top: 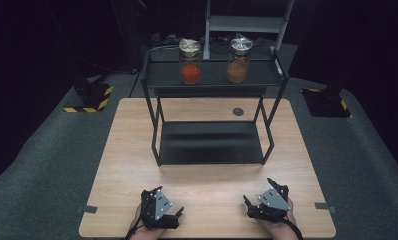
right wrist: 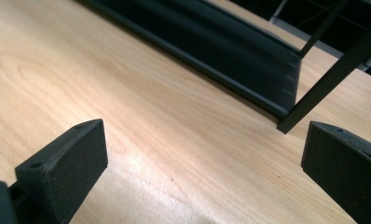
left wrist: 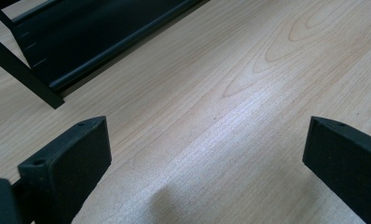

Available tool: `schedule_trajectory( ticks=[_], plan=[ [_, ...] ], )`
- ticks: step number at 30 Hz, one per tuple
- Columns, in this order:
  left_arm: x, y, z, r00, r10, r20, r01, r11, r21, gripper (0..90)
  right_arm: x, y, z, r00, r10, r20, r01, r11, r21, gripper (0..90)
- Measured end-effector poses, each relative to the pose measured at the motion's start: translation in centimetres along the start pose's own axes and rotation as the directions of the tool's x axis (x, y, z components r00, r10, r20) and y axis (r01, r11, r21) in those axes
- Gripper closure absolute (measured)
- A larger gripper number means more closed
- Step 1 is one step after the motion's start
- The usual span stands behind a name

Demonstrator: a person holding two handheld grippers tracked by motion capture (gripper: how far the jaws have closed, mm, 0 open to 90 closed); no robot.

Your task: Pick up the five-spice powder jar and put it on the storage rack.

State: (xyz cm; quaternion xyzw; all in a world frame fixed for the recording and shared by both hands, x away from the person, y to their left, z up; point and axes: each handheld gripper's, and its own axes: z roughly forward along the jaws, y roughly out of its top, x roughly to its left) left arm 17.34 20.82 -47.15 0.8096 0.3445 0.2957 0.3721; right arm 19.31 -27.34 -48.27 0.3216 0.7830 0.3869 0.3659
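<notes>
Resting low on the near edge of the pale wood-grain tabletop [top: 137, 150], the left gripper [top: 163, 216] has its jaws spread wide apart with nothing between them; its own view looks across bare, smooth laminate toward the lower tray of the black metal rack [top: 212, 142]. That rack stands mid-table, a thin-legged square-tube frame with two flat matte shelves. On its upper shelf, toward the left, stands a clear glass jar with red powder [top: 190, 62] under a shiny metal lid; just to its right, apart from it, stands a second jar with brown powder [top: 238, 60], of the same round shape and lid. Farther right and near again, the right gripper [top: 259, 194] sits on the tabletop, jaws likewise wide apart and empty, facing the rack's corner leg. I judge this to be the starting stance: no reach has begun, and both jars are well apart from the grippers. The next move likely calls for lifting a gripper up to shelf height and squaring the padded jaws around a slick, cylindrical glass body.
</notes>
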Motion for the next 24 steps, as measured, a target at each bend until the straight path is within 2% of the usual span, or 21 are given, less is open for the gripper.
schedule_trajectory(
  ticks=[9,13,19,24],
  plan=[
    [-0.1,0.1,0.1,0.9996,0.027,0.008,-0.027,0.9996,0.006,1.2,0.3,0.1,0.0,0.9997,-0.023,0.0,0.023,1.0,0.005,0.0],
    [0.2,0.2,0.1,0.9991,0.032,0.028,-0.033,0.9994,0.01,1.2,0.3,-0.2,-0.1,1.0,-0.002,0.009,0.002,1.0,-0.009,0.0],
    [0.8,0.1,0.1,0.9988,0.01,0.049,-0.01,0.9999,0.007,1.2,0.1,-0.3,-0.2,0.9999,0.011,0.003,-0.011,1.0,-0.013,0.0],
    [0.6,0.0,0.0,0.9993,0.013,0.036,-0.013,0.9999,-0.003,1.2,-0.2,-0.5,-0.3,0.9993,0.037,-0.002,-0.037,0.999,-0.026,0.0]
  ],
)
